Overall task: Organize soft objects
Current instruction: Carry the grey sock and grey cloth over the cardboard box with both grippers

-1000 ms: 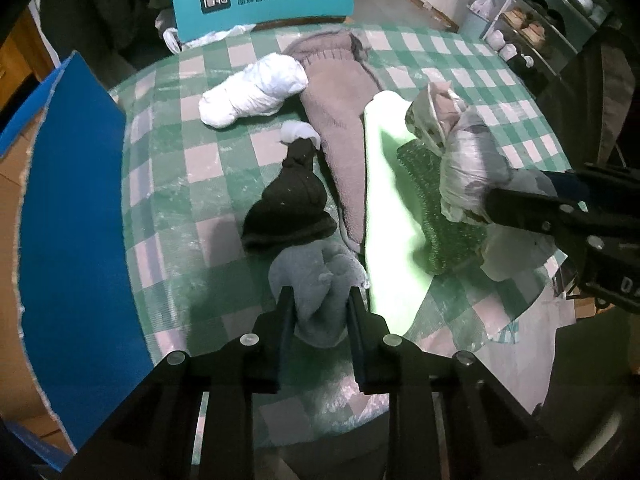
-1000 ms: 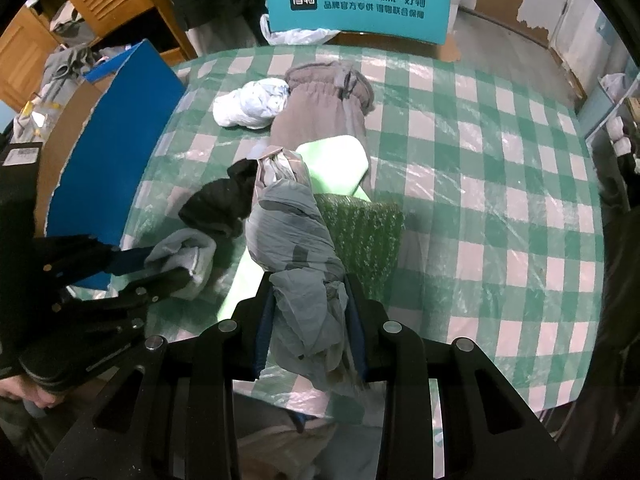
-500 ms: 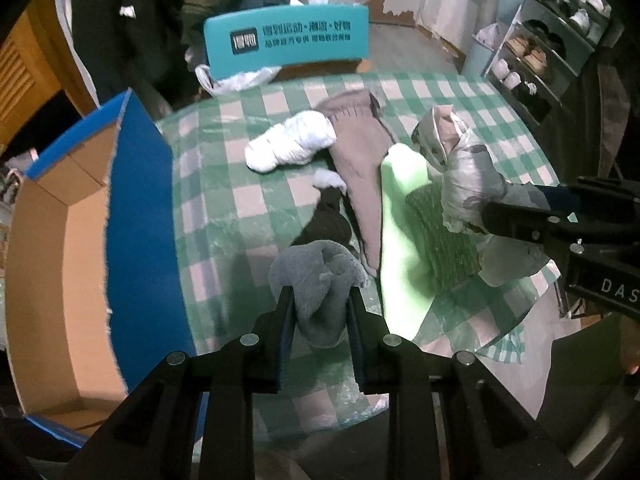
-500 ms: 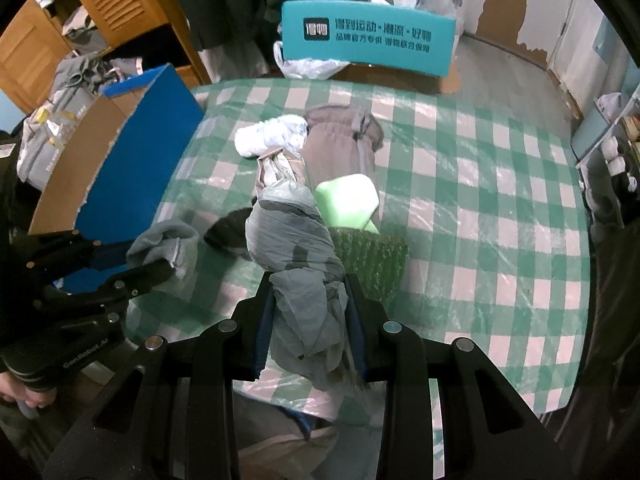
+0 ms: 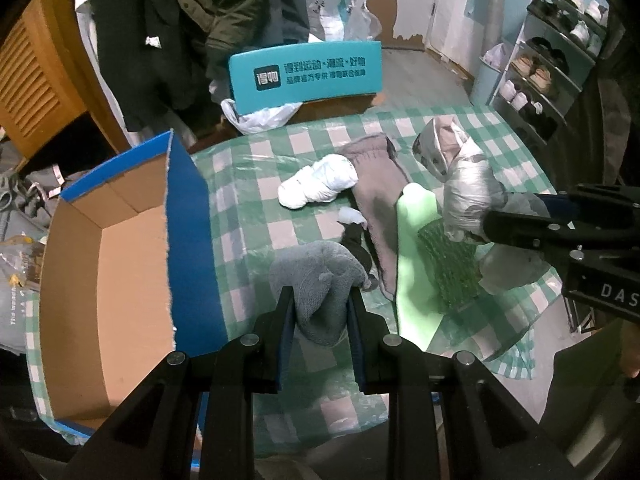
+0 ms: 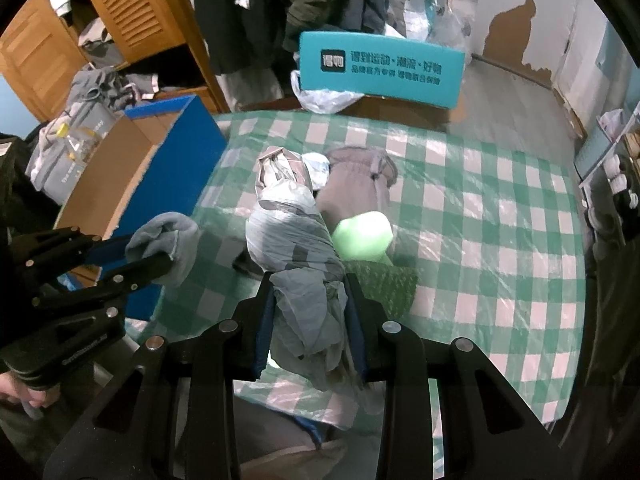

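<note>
My left gripper is shut on a grey fleece cloth and holds it above the checked table. It also shows in the right wrist view. My right gripper is shut on a rolled grey-and-silver bundle, lifted above the table; the bundle also shows in the left wrist view. An open cardboard box with blue outside stands at the left. On the table lie a white bundle, a brown garment, a pale green pad, a dark green mat and a black sock.
A teal chair back stands behind the table. Dark coats hang at the back. A wooden cabinet is at the back left. A shoe rack stands at the right. Bags lie on the floor left of the box.
Both grippers have risen and pulled back with their cloths. The table looks smaller and farther, and the open box has come into fuller view at the left.
</note>
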Tool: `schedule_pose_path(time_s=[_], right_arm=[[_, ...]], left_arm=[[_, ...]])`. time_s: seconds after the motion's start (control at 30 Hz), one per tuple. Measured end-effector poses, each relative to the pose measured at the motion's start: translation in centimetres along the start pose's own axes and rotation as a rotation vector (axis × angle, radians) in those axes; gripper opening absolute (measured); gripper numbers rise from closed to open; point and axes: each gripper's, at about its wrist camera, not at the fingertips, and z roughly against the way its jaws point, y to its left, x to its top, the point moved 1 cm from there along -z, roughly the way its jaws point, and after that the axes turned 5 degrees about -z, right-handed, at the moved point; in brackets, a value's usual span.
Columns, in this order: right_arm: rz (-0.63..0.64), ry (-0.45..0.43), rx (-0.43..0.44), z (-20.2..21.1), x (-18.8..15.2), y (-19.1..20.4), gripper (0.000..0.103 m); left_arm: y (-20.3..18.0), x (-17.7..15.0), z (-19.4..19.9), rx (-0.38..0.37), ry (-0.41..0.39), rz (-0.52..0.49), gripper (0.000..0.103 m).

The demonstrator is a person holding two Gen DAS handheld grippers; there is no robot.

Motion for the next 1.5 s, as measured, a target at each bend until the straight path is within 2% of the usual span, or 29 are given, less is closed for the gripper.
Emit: schedule_pose_path(time_s=[0.57,0.93,1.5], right_arm=[[0.073,-0.051,0.063,1.3,1.9,4.0,0.03],[0.111,-0.068,0.108,0.9,3.4,7.3,0.026],[0.204,-0.062,0.173,-0.2,5.3,14.1,0.026]], left_arm=[[2.9,-0.2,3.1,0.069,-0.052,0.036,0.025],[6.3,-0.8,3.9,0.087,-0.06,0.11,0.025],[12.5,-3.2,5.0,0.131,-0.06,0.229,0.025]])
